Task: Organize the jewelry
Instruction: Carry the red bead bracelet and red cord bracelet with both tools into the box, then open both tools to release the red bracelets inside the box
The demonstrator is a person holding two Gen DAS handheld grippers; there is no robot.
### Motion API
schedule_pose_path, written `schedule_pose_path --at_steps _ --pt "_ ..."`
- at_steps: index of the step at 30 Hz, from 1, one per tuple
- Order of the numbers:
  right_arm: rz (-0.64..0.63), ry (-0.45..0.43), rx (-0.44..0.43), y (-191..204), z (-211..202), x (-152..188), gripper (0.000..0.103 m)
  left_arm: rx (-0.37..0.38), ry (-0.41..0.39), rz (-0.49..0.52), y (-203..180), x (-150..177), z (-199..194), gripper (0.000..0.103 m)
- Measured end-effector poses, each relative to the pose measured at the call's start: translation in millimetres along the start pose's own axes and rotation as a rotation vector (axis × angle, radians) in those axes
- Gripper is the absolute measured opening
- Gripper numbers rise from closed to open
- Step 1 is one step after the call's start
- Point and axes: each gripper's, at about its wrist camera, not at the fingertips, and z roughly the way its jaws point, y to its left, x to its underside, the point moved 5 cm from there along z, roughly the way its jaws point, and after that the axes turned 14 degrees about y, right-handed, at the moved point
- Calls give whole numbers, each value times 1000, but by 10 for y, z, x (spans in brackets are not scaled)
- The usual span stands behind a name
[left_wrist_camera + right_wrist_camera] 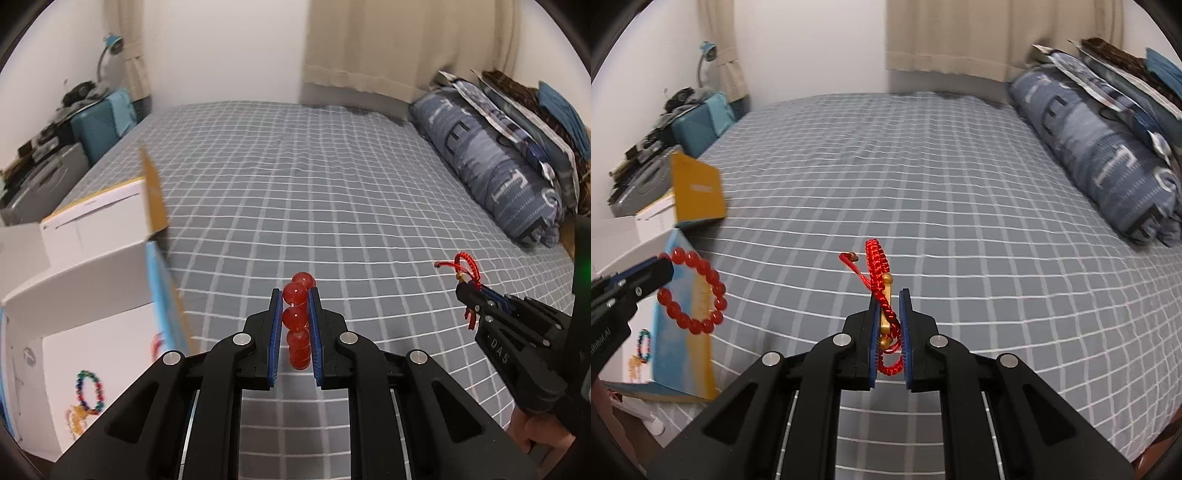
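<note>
My left gripper (294, 291) is shut on a red bead bracelet (297, 317), held above the grey checked bed (332, 192). From the right wrist view the same bracelet (698, 291) hangs as a ring from the left gripper (666, 271). My right gripper (888, 295) is shut on a red braided cord bracelet (881, 273) with gold beads; in the left wrist view it (466, 271) sticks up from the right gripper (461, 288). An open white box (85, 317) at the left holds a multicoloured bead bracelet (89, 392) and a yellow one (75, 421).
A second open white box (96, 218) with a yellow lid (698, 190) stands behind the first. Folded blue bedding (491, 166) lies along the right side of the bed. A cluttered side table with a blue case (99, 122) stands at far left. Curtains hang behind.
</note>
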Motion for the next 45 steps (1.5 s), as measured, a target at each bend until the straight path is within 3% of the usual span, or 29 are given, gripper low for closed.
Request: schedule_pose_path --at_steps 12,22,29,36,45 --pt "-126 -21 -93 1150 -79 -113 9 -60 -28 -161 1073 327 -397 13" --pt "-249 -35 -178 2144 -143 2 9 -128 -71 -271 1795 636 -760 13" --pt "-323 -7 -214 2707 -38 136 9 -196 -49 -345 2281 911 -729 13" --pt "-378 40 -196 3132 222 263 9 -245 2 -405 2699 1139 -518 13" --pt "-401 128 -156 3321 549 407 9 -248 58 -429 2931 1265 -290 13"
